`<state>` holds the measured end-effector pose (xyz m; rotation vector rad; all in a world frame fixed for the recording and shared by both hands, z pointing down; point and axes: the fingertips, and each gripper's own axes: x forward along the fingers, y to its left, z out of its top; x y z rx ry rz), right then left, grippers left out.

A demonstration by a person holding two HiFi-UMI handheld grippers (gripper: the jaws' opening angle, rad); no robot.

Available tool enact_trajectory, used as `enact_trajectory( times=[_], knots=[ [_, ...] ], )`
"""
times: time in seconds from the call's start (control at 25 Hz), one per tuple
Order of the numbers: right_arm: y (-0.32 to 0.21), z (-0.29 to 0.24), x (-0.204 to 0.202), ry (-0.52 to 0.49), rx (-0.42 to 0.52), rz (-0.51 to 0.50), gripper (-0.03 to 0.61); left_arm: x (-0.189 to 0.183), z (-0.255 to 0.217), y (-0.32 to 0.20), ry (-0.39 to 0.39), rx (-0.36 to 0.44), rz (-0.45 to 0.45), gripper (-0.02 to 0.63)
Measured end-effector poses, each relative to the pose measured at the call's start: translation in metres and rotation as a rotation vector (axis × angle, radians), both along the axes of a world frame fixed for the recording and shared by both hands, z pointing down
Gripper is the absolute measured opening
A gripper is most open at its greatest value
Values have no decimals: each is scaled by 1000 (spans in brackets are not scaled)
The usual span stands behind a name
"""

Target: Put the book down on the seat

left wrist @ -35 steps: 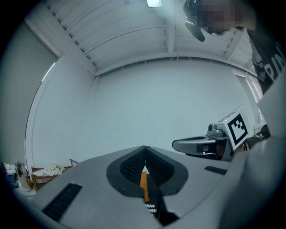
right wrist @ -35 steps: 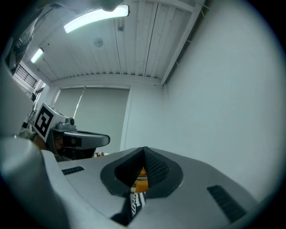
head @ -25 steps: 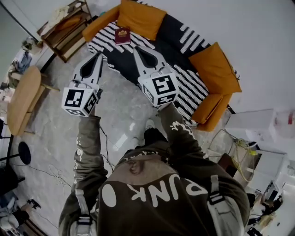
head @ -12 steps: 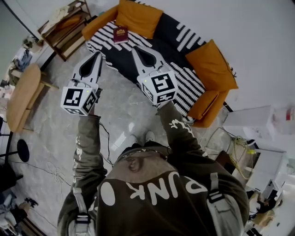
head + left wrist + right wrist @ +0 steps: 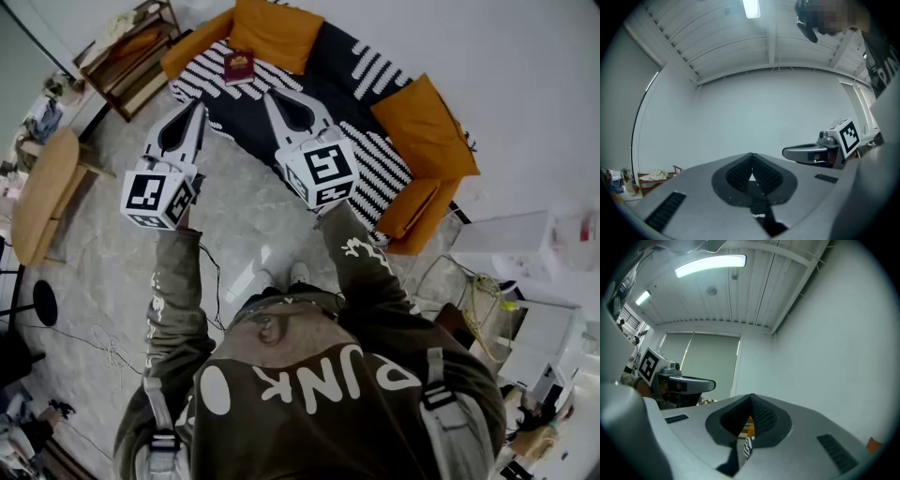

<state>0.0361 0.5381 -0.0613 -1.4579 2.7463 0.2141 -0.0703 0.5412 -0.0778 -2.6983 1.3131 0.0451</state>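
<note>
My left grey two-jaw gripper [image 5: 198, 106]: jaws clenched together, nothing between them, held level in front of sofa. My right grey two-jaw gripper [image 5: 268, 95]: jaws likewise pressed together, empty, tip seen over seat's front part. Small dark red book [image 5: 238, 67]: lying flat on black-and-white striped sofa seat [image 5: 375, 164], near orange back cushion [image 5: 277, 33], apart from both grippers.

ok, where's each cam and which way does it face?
Head view: person's head, steeply down; sleeves, left gripper, right gripper, book on sofa.
Left gripper view: on left gripper, level at wall; own shut jaws, right gripper.
Right gripper view: on right gripper, level at wall; own shut jaws, left gripper.
Shared: gripper views show each other's gripper.
</note>
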Motion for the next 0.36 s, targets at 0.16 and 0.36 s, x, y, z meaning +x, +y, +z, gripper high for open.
enact_trajectory(
  times=[0.16,0.36],
  knots=[
    [1,1,2,3,4,-2,8,3,0,1,-1,2,-3,3],
    [2,4,7,-4,6,-5,9,8,1,3,-2,5,-2,3]
  ],
)
